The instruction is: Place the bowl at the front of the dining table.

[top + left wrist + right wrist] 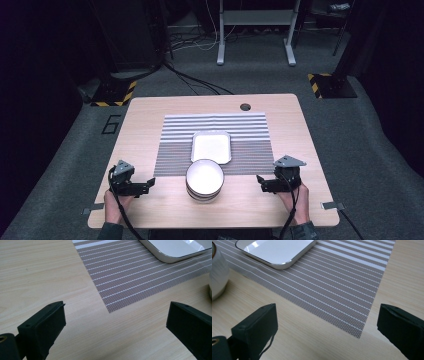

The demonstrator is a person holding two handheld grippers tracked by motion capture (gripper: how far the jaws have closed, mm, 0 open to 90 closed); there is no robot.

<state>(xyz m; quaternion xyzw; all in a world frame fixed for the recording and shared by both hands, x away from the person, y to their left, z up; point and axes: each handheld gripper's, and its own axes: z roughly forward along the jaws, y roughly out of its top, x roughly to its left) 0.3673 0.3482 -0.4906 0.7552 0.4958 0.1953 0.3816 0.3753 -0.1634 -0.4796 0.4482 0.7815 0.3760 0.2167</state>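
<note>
Two grippers rest low near the tabletop's (150, 115) front edge. I read the left gripper (149, 183) jaws spread, empty, beside the striped mat's (250, 150) front-left corner. The right gripper (258, 180) is likewise spread and empty, off the mat's front-right corner. Between them the stacked bowls (204, 180) overlap the mat's front edge, touching the white tray (211, 146) behind.

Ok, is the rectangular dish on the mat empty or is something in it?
Empty. The rectangular dish on the striped mat shows a bare white inside in the high view and both gripper views.
</note>
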